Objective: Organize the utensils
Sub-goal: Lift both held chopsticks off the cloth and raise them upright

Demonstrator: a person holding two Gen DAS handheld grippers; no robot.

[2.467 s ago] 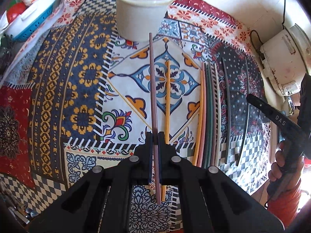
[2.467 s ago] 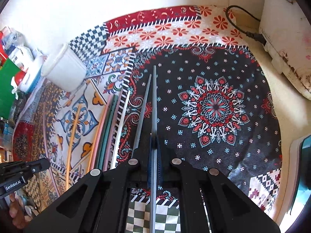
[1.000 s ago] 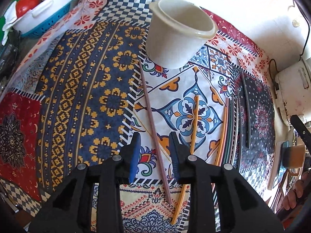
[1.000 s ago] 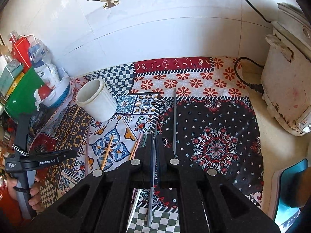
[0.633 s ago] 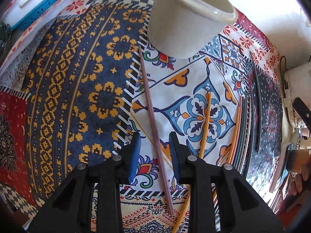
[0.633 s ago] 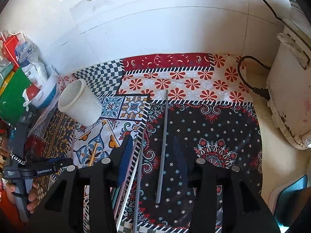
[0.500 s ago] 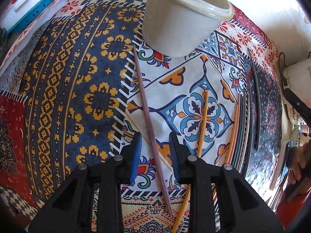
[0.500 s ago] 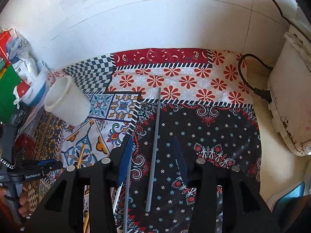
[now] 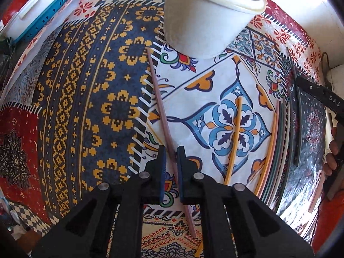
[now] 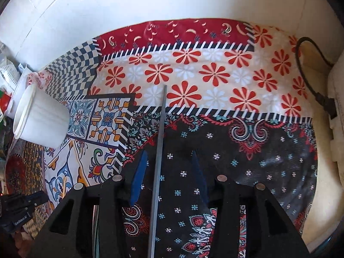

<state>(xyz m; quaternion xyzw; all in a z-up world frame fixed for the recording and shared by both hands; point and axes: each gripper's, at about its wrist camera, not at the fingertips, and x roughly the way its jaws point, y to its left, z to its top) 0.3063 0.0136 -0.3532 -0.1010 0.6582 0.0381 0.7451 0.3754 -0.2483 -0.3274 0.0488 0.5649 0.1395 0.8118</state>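
— Left gripper (image 9: 171, 157): jaws nearly together, just been closing, mauve chopstick (image 9: 159, 107) between the pads.
— Pinched?
— Not quite. Sliver of cloth still showing beside the left-hand pad. Stick flat on the patchwork cloth (image 9: 86, 107), far tip just short of the cream cup (image 9: 210, 17).
— Containers, starting from the left?
— Blue basket (image 9: 49, 15) at the far left edge, with a white container (image 9: 21, 15) sitting in it. Then the cream cup, upright on the cloth. Inside hidden in both views, so contents impossible to tell.
— Other utensils?
— Right of the mauve one, a yellow chopstick (image 9: 235, 137) alone on the blue-and-white medallion. Further right, a tight row of chopsticks (image 9: 277, 150) side by side: orange, pink, green, pale.
— And the right gripper (image 10: 169, 172)?
— Jaws partway apart, just been opening. Grey chopstick (image 10: 160, 150) between the pads, touching neither. Flat on the dark flowered patch, far tip reaching onto the red-flower patch.
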